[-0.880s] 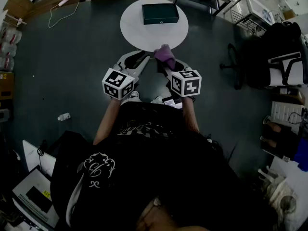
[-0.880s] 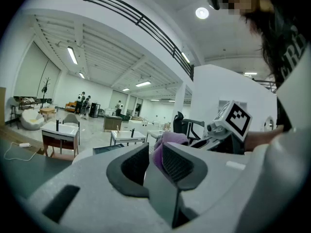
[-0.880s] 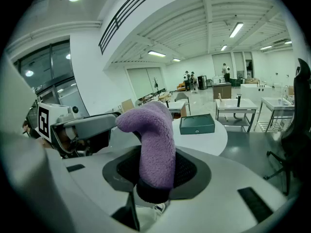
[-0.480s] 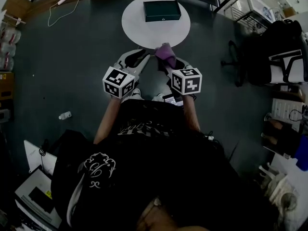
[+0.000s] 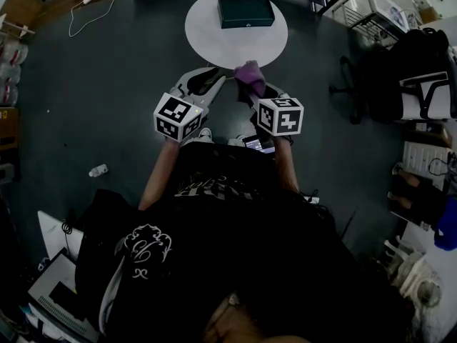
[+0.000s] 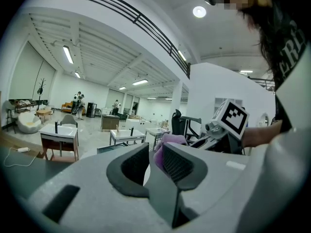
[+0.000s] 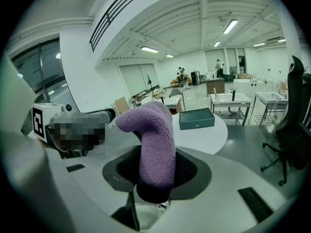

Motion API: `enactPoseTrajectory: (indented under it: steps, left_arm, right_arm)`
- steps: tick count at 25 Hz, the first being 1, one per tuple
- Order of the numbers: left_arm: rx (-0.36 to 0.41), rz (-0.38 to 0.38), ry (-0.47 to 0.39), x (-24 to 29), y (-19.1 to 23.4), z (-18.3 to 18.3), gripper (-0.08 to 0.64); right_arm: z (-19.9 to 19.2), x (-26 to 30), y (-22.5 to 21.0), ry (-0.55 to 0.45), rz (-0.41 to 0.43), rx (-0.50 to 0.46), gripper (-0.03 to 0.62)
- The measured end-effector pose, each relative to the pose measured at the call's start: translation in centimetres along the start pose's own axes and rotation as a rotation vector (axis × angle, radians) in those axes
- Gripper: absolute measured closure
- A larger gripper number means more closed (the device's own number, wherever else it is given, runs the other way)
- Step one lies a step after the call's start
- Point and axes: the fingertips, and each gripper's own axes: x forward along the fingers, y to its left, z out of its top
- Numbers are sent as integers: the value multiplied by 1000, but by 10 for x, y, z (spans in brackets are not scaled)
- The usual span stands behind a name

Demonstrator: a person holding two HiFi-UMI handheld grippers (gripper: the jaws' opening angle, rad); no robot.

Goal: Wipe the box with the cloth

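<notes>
Two items matter in the head view: the box lies far across the round table, long axis left-right, well apart from the cloth. Left gripper view: left gripper slightly spread, empty. Right gripper view: right gripper pinches the soft, light cloth low down, tip drooping left; the box looks rigid and may slide.

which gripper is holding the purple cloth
The right gripper: its jaws are shut on the purple cloth. The left gripper holds nothing, jaws slightly apart.
</notes>
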Motion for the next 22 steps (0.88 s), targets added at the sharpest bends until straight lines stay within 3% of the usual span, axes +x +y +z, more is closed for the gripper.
enactPoseTrajectory:
  steps: [10, 22]
  left_arm:
    - [3, 2, 22, -19, 54, -9, 466]
    - [-55, -16, 44, 10, 70, -18, 465]
  right_arm:
    - [17, 30, 24, -14, -37, -4, 453]
    - [22, 38, -13, 44, -88, 21, 453]
